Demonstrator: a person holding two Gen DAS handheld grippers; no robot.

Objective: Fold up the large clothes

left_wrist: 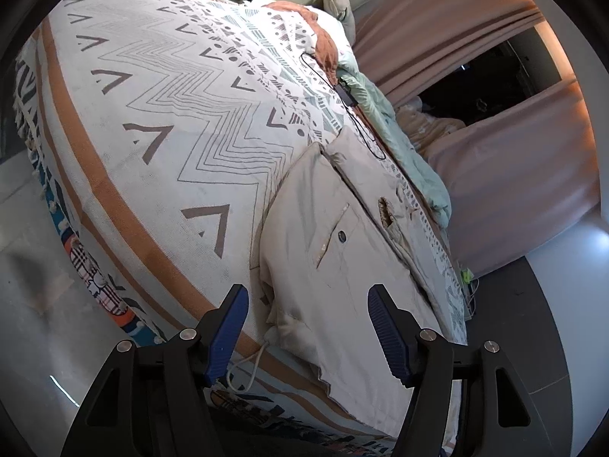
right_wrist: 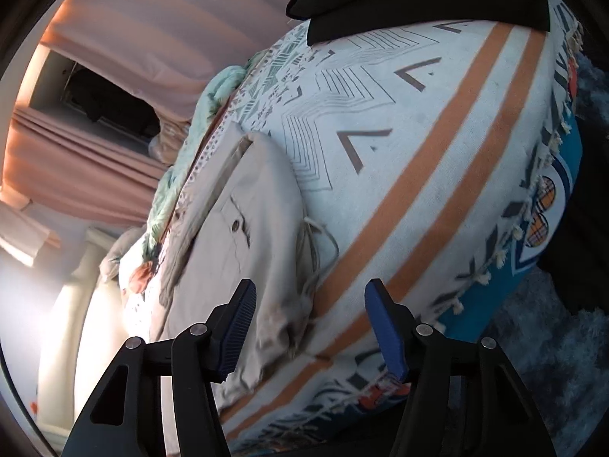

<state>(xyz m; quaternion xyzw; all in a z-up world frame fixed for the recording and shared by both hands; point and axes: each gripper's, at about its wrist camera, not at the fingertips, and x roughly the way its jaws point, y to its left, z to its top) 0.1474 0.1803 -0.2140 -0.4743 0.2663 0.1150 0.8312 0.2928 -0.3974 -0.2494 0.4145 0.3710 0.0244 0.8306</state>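
- Dim indoor light, warm glow on curtains [left_wrist: 437, 34].
- Right wrist view: motion blur, blown-out glare lower left.
- Strong fisheye warping, dark vignette edges.

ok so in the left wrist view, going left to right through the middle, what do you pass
grey floor → patterned blanket → beige garment → mint green bedding → pink curtain

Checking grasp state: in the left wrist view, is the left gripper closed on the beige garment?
No, the left gripper is open above the beige garment, its blue pads apart and holding nothing.
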